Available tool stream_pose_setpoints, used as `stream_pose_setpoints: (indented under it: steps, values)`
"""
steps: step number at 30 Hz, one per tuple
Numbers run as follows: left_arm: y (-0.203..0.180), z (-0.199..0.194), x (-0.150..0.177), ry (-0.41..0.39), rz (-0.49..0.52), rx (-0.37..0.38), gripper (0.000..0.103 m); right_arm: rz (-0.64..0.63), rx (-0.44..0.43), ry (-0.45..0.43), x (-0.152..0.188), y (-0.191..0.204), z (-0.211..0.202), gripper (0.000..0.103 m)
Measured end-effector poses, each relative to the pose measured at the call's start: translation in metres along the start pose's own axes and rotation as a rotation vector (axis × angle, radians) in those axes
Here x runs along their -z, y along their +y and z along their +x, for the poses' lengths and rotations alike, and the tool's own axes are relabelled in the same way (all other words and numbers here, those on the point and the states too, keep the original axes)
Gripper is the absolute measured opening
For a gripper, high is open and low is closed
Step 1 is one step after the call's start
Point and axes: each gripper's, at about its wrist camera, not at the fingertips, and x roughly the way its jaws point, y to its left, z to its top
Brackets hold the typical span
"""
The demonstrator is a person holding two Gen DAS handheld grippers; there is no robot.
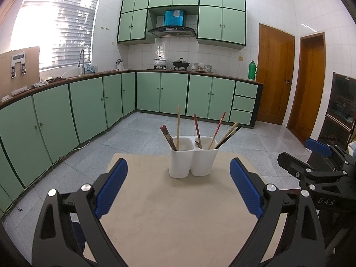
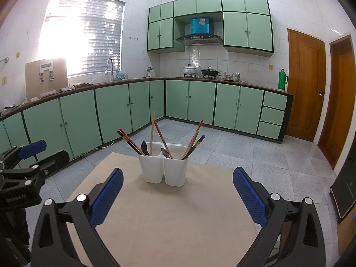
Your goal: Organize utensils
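You held your left gripper (image 1: 178, 187) and right gripper (image 2: 178, 197) wide apart and empty, with the white two-compartment plastic holder (image 2: 163, 170) of wooden chopsticks (image 2: 152, 133) upright mid-table (image 2: 178, 218).

I see a beige table (image 1: 178, 211) on a grey tiled floor (image 1: 133, 138). Only a white two-compartment utensil holder (image 1: 192, 159) stands on it, upright, toward the far edge, rest of the top bare.
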Motion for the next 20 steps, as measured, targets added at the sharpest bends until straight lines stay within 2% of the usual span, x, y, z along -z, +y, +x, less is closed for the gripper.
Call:
stream_pose_setpoints:
  steps: [20]
  values:
    - [-0.0045, -0.0005, -0.0038, 0.003, -0.004, -0.006, 0.09, -0.002, 0.003, 0.003, 0.002, 0.0001, 0.0016, 0.097]
